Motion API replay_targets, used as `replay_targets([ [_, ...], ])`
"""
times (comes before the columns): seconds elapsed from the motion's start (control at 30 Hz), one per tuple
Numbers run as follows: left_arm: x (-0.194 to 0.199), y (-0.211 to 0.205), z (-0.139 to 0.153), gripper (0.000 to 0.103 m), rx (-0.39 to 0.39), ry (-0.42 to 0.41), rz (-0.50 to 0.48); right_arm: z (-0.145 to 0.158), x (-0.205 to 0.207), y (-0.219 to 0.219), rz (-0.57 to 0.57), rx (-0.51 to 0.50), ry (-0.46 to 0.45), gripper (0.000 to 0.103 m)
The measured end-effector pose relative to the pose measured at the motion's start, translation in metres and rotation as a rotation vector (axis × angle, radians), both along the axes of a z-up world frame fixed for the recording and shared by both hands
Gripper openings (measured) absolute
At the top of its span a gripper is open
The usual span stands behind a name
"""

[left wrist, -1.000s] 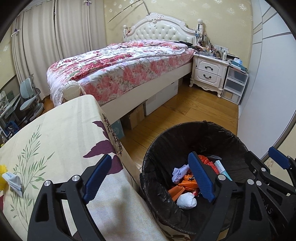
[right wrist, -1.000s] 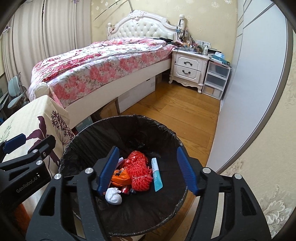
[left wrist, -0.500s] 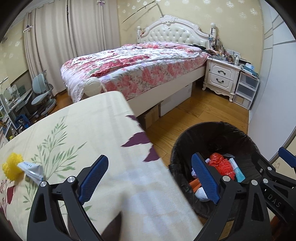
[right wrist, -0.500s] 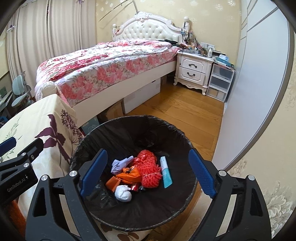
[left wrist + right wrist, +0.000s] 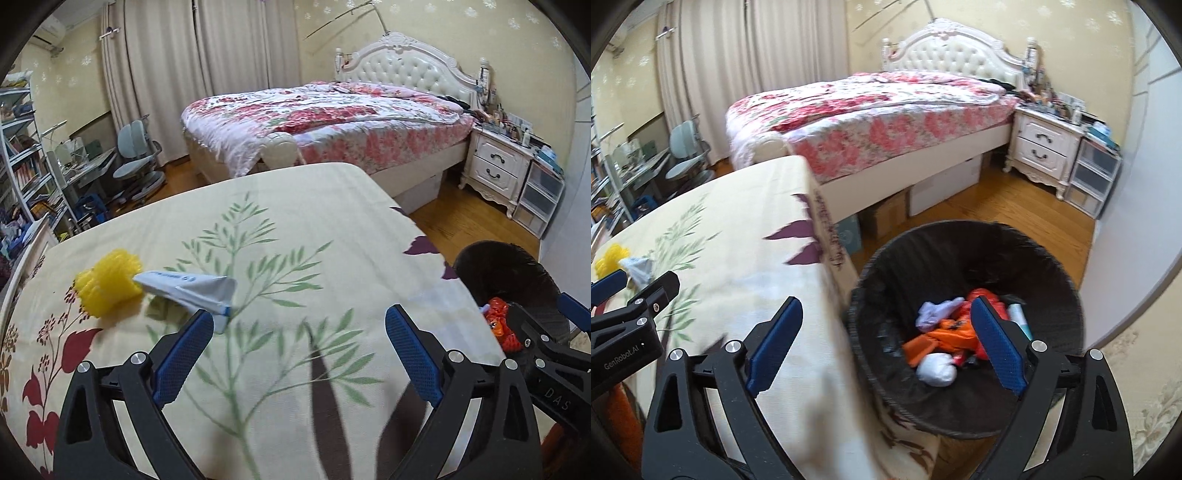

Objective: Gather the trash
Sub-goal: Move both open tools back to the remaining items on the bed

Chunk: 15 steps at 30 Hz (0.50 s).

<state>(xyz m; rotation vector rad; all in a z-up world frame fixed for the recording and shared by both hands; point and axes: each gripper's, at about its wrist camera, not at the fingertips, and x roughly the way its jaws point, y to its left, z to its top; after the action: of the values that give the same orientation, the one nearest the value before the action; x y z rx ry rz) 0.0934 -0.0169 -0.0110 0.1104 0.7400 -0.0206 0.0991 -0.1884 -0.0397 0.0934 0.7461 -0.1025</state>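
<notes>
A yellow foam net (image 5: 107,282) and a flattened white-grey tube (image 5: 192,291) lie touching on the floral tablecloth (image 5: 295,229). My left gripper (image 5: 298,321) hovers over the cloth just right of the tube, its jaws opening with nothing between them. To the table's right stands a black-lined trash bin (image 5: 964,236) holding orange wrappers (image 5: 945,332), a white crumpled ball (image 5: 936,369) and a pale paper scrap (image 5: 936,312). My right gripper (image 5: 886,306) straddles the table edge and the bin rim from above, jaws opening and empty.
A bed (image 5: 332,122) with a floral quilt stands behind the table, boxes (image 5: 886,218) beneath it. A white nightstand (image 5: 495,166) and plastic drawers (image 5: 543,195) stand at the right wall. A desk chair (image 5: 136,155) and shelves (image 5: 22,158) fill the left. Wooden floor (image 5: 1015,206) lies beyond the bin.
Both grippers have swung left from above the bin towards the table. Their jaws have spread wider. The yellow net and tube have come closer in the left wrist view.
</notes>
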Motion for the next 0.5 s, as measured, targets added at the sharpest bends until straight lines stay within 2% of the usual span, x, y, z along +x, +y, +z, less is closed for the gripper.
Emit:
replay_targets([
  [0.5,-0.026,0.147,-0.006,0.094,0.039,0.025,0.273,0.002,0.022,0.137,0.323,-0.003,0.051,0.090],
])
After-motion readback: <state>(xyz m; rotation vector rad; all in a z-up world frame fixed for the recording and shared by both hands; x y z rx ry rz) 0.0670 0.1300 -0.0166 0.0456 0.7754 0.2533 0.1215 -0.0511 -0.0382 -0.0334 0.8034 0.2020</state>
